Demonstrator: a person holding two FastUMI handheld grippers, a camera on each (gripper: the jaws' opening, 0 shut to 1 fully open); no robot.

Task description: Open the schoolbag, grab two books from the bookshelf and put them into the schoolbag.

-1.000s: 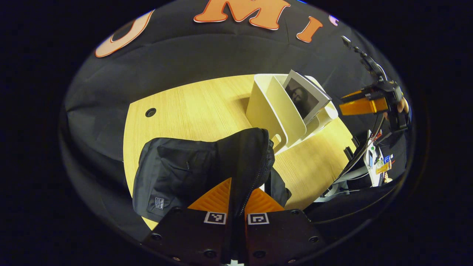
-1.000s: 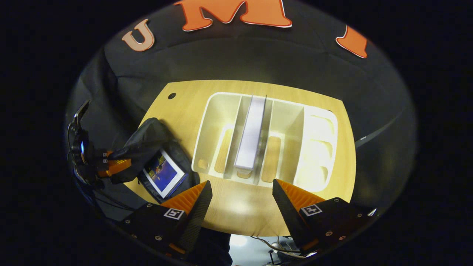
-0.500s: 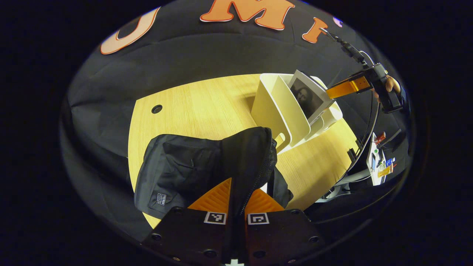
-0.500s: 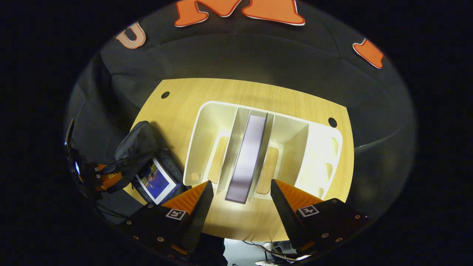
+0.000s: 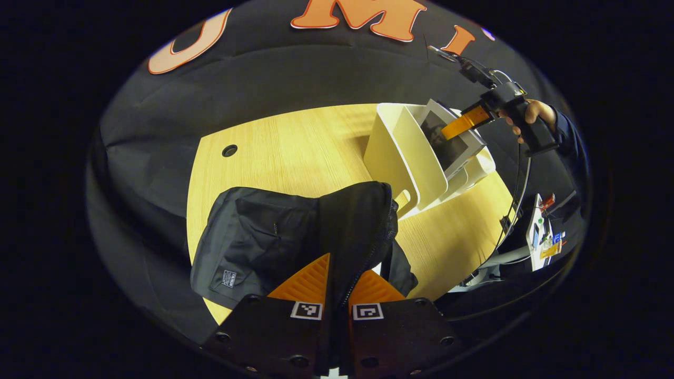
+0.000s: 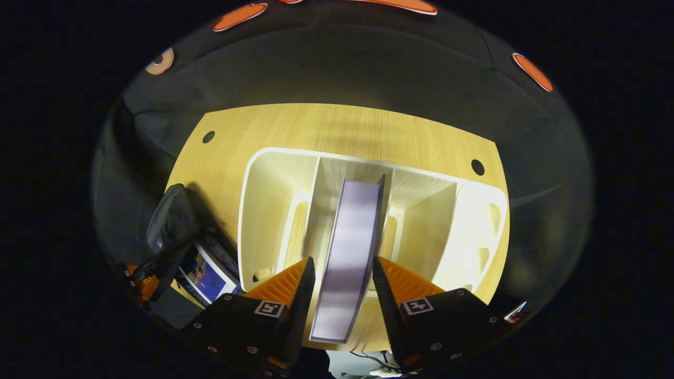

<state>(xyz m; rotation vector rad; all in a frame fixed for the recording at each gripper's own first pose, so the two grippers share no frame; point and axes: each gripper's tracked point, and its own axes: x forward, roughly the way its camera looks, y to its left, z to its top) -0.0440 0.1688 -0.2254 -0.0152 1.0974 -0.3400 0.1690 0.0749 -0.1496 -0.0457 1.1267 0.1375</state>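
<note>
Schoolbag (image 5: 274,239) lies at seven o'clock on the wooden table (image 5: 295,150) in the left gripper view, its raised flap clenched between the fingers of the left gripper (image 5: 337,273), as it was a second ago. A small tag on the bag's front is too tiny to read. In the right gripper view a book with a blue cover (image 6: 206,273) shows inside the open bag at eight o'clock. The white bookshelf (image 6: 274,210) stands at the middle of the table, and since a second ago the right gripper (image 6: 339,273) has come down over it, so that its fingers now flank the upright book (image 6: 352,247) in the middle slot, close to both covers; whether they touch it cannot be told. Seen from the left gripper view, that gripper and the hand (image 5: 534,113) holding it are at two o'clock. Bare table lies beyond the shelf, towards twelve o'clock.
</note>
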